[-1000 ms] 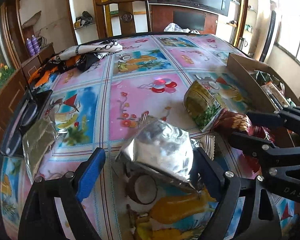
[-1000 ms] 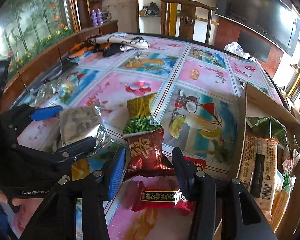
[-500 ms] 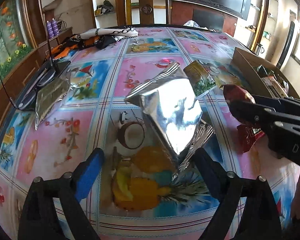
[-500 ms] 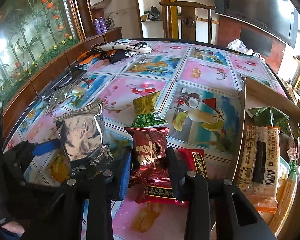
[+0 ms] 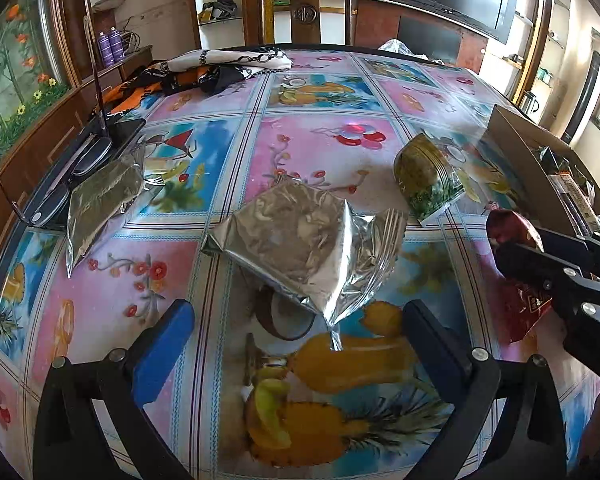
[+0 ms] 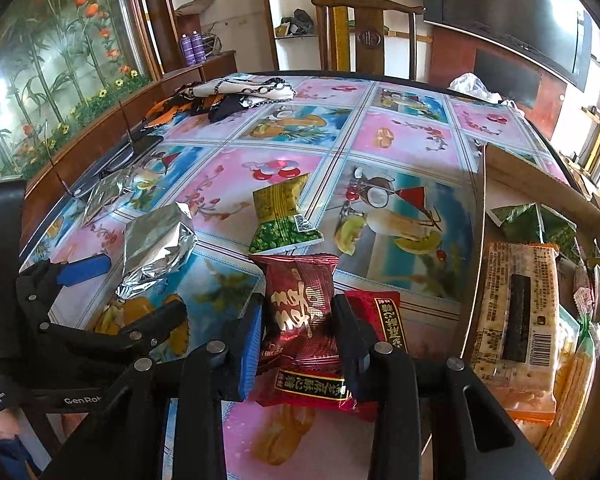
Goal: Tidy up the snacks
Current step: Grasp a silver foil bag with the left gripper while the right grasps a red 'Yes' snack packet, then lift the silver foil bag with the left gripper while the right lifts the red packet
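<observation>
The left gripper [image 5: 296, 330] has just been opening and now its jaws stand wide apart with nothing pressed between them. The silver foil packet [image 5: 300, 248] lies on the desk [image 5: 308, 148] just beyond the blue pads; only its thin crimped corner reaches into the gap, and it touches neither pad. So this packet is released, not held.

The right gripper [image 6: 298, 320] has just been closing and now its jaws are narrow, pressed on both sides of the dark red snack packet [image 6: 298, 304]. I judge that this packet is gripped and ready to go into the cardboard box [image 6: 496, 172] at the right, where a cracker pack [image 6: 516, 304] and green packets already lie. A second red packet [image 6: 388, 320] lies under and beside it on the desk, and a yellow-green snack bag [image 6: 284, 216] lies a little farther.

Compared with one second ago, the silver packet was then between the left jaws, touching the right one; half a second ago it was lifted and tilted, and now it rests flat again. The red packet then stood loose between wider right jaws.
</observation>
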`<state>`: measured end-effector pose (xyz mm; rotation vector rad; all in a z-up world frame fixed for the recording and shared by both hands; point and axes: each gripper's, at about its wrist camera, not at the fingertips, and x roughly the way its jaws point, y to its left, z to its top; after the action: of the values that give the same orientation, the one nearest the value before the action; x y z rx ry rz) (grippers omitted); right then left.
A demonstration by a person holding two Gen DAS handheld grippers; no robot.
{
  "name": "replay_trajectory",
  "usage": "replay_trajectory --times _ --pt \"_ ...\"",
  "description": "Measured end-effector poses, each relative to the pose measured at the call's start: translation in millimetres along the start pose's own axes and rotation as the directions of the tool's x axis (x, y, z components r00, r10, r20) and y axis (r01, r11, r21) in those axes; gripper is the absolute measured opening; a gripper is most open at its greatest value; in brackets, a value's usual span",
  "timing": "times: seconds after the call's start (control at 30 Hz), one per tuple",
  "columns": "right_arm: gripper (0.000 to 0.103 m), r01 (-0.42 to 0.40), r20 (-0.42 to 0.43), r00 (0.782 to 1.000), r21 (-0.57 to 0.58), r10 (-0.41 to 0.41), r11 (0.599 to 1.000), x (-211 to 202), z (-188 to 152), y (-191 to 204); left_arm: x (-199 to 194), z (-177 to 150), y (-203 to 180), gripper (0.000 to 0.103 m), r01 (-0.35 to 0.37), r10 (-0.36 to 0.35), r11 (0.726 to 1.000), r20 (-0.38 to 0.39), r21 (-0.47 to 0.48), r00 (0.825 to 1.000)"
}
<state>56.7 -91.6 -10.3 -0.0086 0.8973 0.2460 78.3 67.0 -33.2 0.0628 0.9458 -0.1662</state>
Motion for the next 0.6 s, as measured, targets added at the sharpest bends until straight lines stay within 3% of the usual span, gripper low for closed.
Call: replay_trajectory --times 0.6 --pt "0.036 -0.021 0.050 0.999 0.062 0.018 0.998 -10.6 2.1 -13.4 -0.4 -0.8 0.0 0.103 0.000 0.000 1.000 0.000 0.000 1.000"
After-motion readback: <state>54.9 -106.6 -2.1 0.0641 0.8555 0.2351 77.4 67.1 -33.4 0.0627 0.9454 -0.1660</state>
